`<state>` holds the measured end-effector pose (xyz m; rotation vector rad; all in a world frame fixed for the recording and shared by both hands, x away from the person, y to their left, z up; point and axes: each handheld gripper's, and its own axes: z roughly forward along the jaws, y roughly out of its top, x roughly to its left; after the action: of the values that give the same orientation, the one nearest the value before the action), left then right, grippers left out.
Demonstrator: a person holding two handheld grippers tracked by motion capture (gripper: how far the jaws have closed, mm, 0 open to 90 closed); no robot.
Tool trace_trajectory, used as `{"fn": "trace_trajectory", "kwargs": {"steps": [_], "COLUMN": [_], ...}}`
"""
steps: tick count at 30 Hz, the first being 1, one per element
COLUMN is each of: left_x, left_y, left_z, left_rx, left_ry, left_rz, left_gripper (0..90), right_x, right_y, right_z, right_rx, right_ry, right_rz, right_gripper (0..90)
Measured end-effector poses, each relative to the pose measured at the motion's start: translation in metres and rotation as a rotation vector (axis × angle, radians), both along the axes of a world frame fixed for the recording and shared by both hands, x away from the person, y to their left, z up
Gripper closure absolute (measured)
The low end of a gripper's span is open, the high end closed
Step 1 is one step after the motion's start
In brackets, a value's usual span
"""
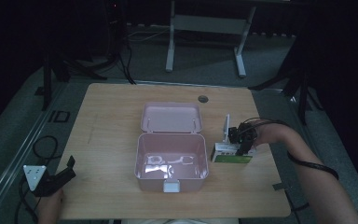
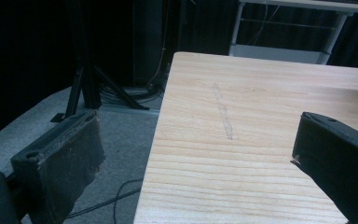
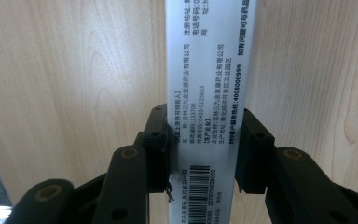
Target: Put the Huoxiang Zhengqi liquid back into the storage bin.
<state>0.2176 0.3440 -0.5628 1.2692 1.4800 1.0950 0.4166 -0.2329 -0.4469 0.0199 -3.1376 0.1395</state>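
Pink plastic makes up the lidded box (image 1: 171, 161) at the middle of your wooden table (image 1: 102, 121); its lid stands open toward the far edge, and inside lie a few pale, glossy things too dim to name. Just to its right lies a white-and-green carton (image 1: 230, 155). Your right gripper (image 1: 244, 145) is closed on that carton, one jaw against each long side. In the right gripper view the carton's white face carries Chinese print, a barcode and the number 4008000999; the smaller lines are too fine to read. Your left gripper (image 1: 58, 179) hangs at the table's near left corner, jaws wide apart, holding nothing. The room beyond is dark.
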Motion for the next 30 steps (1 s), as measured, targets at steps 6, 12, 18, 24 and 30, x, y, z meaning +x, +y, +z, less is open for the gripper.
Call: {"fn": "trace_trajectory", "kwargs": {"steps": [6,12,18,24,30], "left_x": [0.000,0.000,0.000,0.000,0.000], "left_y": [0.000,0.000,0.000,0.000,0.000], "left_z": [0.000,0.000,0.000,0.000,0.000], "left_rx": [0.000,-0.001,-0.001,-0.004,-0.006], "left_ry": [0.000,0.002,0.001,0.002,0.004], "left_rz": [0.002,0.001,0.002,0.004,0.006], "left_gripper": [2.1,2.1,2.1,2.1,2.2], "right_x": [-0.007,-0.014,-0.021,-0.024,-0.028], "right_y": [0.002,0.006,0.008,0.005,0.003], "right_z": [0.012,0.027,0.042,0.053,0.069], "right_rx": [-0.016,-0.020,-0.008,0.014,0.006], "right_ry": [0.022,0.039,0.045,0.028,0.027], "right_rz": [-0.003,-0.020,-0.034,-0.044,-0.065], "right_gripper": [61.9,61.9,61.9,61.9,61.9]}}
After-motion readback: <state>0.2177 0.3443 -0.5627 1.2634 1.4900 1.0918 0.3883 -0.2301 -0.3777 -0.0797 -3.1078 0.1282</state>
